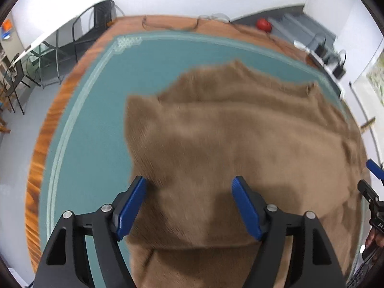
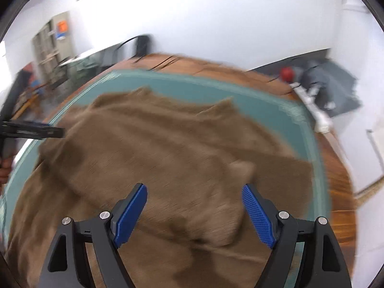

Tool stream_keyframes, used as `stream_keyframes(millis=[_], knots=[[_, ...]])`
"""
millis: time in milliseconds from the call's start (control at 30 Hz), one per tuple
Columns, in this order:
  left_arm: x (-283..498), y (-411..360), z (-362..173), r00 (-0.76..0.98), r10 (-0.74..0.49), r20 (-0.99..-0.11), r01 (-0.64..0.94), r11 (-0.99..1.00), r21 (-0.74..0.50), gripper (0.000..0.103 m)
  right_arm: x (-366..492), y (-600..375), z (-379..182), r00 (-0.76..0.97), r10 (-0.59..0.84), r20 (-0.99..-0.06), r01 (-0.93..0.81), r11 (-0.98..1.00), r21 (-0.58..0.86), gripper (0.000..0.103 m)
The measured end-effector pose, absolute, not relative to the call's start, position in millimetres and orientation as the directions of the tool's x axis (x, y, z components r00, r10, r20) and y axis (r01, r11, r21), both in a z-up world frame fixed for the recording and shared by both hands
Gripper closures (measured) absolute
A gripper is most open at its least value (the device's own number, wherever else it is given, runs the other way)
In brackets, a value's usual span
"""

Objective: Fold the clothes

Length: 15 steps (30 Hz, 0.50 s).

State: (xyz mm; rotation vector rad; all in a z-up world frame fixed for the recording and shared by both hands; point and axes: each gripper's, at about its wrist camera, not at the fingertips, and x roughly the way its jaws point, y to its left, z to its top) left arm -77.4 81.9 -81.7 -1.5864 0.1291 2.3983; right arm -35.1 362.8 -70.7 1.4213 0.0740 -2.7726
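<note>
A brown knitted garment (image 1: 240, 144) lies spread on a teal mat (image 1: 91, 129) on a wooden table (image 1: 43, 148). My left gripper (image 1: 189, 182) is open and empty, its blue pads over the garment's near left part. My right gripper (image 2: 194, 189) is open and empty above the garment (image 2: 156, 148), near a small raised fold (image 2: 242, 168). The right gripper also shows at the right edge of the left wrist view (image 1: 374, 184). The left gripper shows at the left edge of the right wrist view (image 2: 33, 129). Both views are blurred.
Metal chairs (image 1: 48, 55) stand beyond the table's far left corner. A red ball (image 1: 263, 25) lies on a grey floor mat behind the table. Cables and small black devices (image 1: 333, 60) sit at the table's far right. White walls surround the room.
</note>
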Motion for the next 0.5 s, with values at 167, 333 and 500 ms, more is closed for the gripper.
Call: stream_keyframes(millis=[167,333,500], knots=[[-79.5,78.0,-103.3,-0.370,0.145,-0.918,-0.252,-0.966,-0.051,0.021,-35.5,358.8,-101.2,-0.518,-0.058,-0.853,0.070,-0.997,0.024,0.019],[-89.3,71.2,-113.7,-0.351,0.110,-0.930,-0.203,-0.978,-0.040,0.005,-36.3,339.3,-112.5,-0.519,0.019,-0.855,0.121,-0.988,-0.095,0.004],[-81.9,56.9,-102.1,-0.332,0.107,-0.937,-0.154,-0.986,-0.058,0.005,-38.9,330.6,-111.4,-0.489,0.077,-0.869,0.144,-0.975,-0.168,0.000]])
